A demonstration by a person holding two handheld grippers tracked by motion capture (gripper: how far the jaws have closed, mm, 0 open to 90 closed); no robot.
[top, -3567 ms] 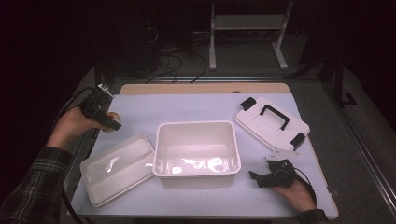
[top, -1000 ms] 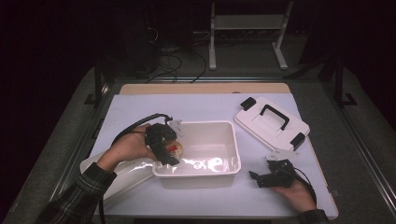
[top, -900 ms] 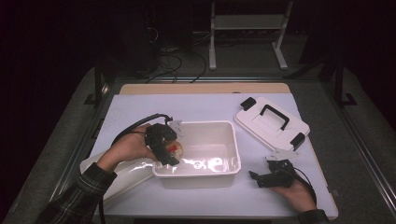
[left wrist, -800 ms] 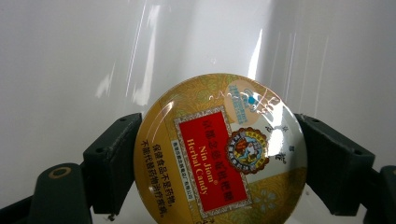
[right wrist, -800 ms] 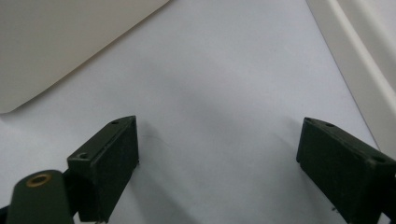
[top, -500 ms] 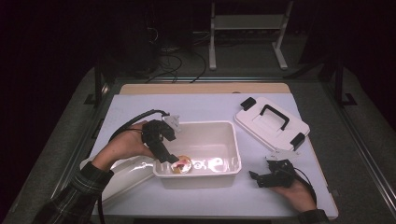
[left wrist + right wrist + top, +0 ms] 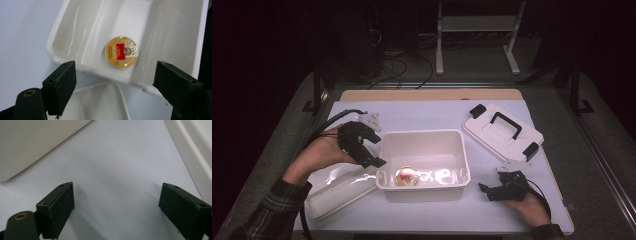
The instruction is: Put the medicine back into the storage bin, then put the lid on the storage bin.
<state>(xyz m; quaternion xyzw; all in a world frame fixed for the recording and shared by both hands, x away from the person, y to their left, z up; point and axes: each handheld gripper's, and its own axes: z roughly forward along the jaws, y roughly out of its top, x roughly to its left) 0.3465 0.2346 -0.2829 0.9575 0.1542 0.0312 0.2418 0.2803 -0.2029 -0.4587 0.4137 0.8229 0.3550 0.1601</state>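
Nearest, right gripper [image 7: 487, 190] low over the surface [image 7: 427, 117], jaws spread, nothing between. Further, round gold-lidded jar [image 7: 406, 176] lying inside the white tub [image 7: 424, 137]. Left gripper [image 7: 371, 150] just beside the tub rim, jaws wide apart, empty.

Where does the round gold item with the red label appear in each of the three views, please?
High view: the round gold item lies at the near left of the white bin's floor.
Left gripper view: it lies just above centre, on the bin floor beyond the open left tool.
Right gripper view: it is not in this picture.
Shared landmark: the white bin.
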